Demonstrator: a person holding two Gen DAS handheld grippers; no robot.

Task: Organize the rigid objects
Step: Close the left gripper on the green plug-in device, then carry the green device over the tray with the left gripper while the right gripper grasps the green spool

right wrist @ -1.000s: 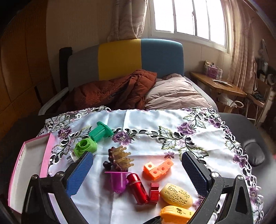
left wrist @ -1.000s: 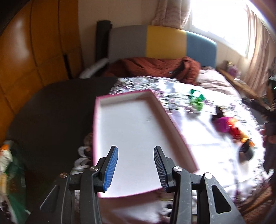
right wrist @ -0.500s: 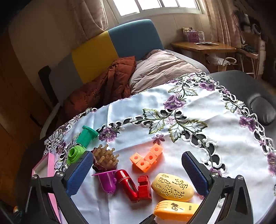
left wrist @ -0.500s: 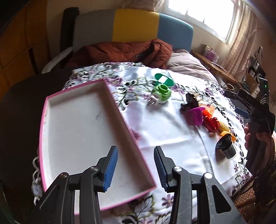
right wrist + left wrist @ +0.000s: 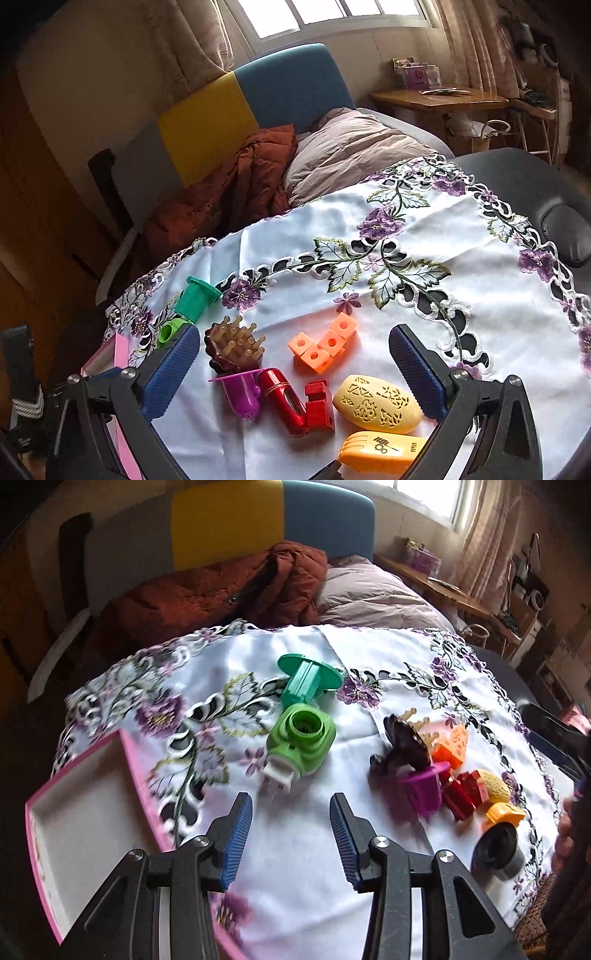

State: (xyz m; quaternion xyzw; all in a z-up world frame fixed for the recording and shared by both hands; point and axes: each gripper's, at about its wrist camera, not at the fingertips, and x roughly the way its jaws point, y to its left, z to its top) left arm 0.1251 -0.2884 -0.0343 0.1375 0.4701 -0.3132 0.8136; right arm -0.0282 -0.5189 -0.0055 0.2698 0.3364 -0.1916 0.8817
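While nothing sits between its blue pads, the left gripper [image 5: 291,834] hovers spread over the embroidered tablecloth [image 5: 388,646], aimed at the light-green plug adapter [image 5: 301,744] lying just ahead. Behind and touching it lies the dark-green flanged spool [image 5: 308,677]. At the lower left the pink-rimmed tray [image 5: 77,827] waits with nothing visible in it. To take the adapter well, the fingers should probably straddle its squared green body, not the white pronged end, and close squarely so it cannot twist out; the spool is close enough to be nudged.

From the right wrist view, the right gripper [image 5: 295,373] is likewise spread wide and holds nothing. Between and just ahead of its fingers crowd the brown bristled brush [image 5: 232,349], purple cup [image 5: 240,391], red cylinder [image 5: 286,404], red block [image 5: 319,404], orange cube piece [image 5: 325,347], yellow patterned oval [image 5: 376,404] and orange comb-marked piece [image 5: 380,452]. Because several touch, this side would do best to pick an outer piece, likely the oval, approaching from above. Only a sliver of the tray shows at the far left.
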